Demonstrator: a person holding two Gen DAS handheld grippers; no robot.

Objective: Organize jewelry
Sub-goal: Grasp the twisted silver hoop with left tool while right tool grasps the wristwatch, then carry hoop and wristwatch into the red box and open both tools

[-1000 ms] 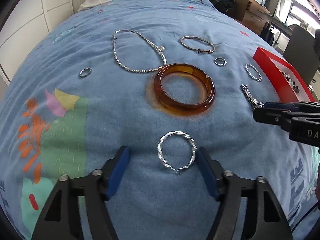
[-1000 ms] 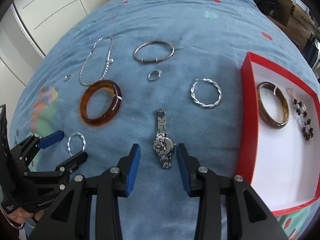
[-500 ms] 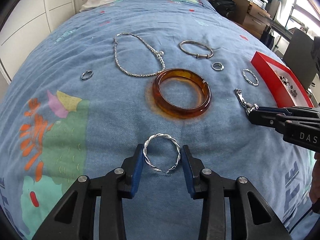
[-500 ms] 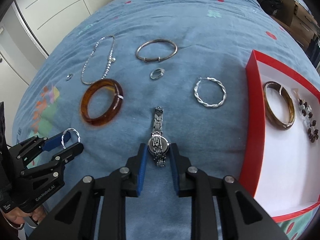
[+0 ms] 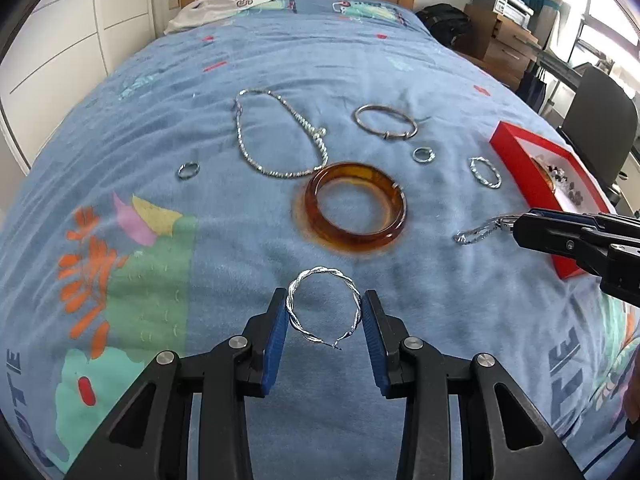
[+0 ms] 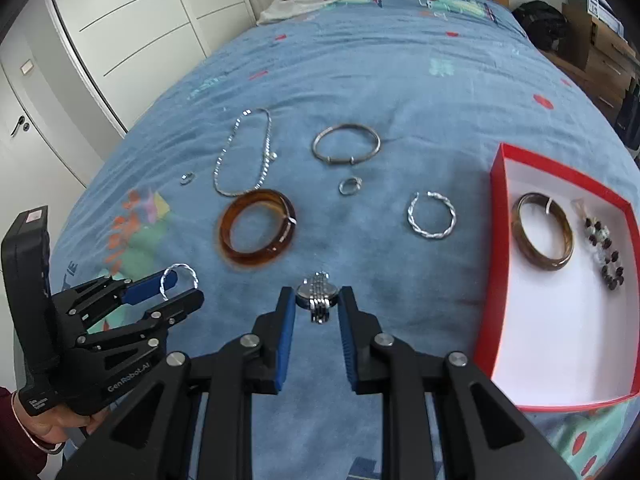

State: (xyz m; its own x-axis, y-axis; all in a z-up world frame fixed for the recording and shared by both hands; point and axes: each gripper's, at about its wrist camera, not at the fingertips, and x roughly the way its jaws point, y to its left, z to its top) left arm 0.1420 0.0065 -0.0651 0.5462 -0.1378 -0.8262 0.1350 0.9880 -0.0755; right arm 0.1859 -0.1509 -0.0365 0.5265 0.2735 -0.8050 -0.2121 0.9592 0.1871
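Both tongs clamped: left tongs [image 5: 325, 316] on twisted hoop [image 5: 323, 307] (right tongs [image 6: 317, 308], watch [image 6: 318, 295]).

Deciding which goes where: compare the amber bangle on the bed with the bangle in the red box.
The amber bangle is thick, glossy orange-brown and lies on the blue bedspread; the boxed bangle is thinner, duller olive-brown and lies inside the red box. Both lie flat, ungripped.
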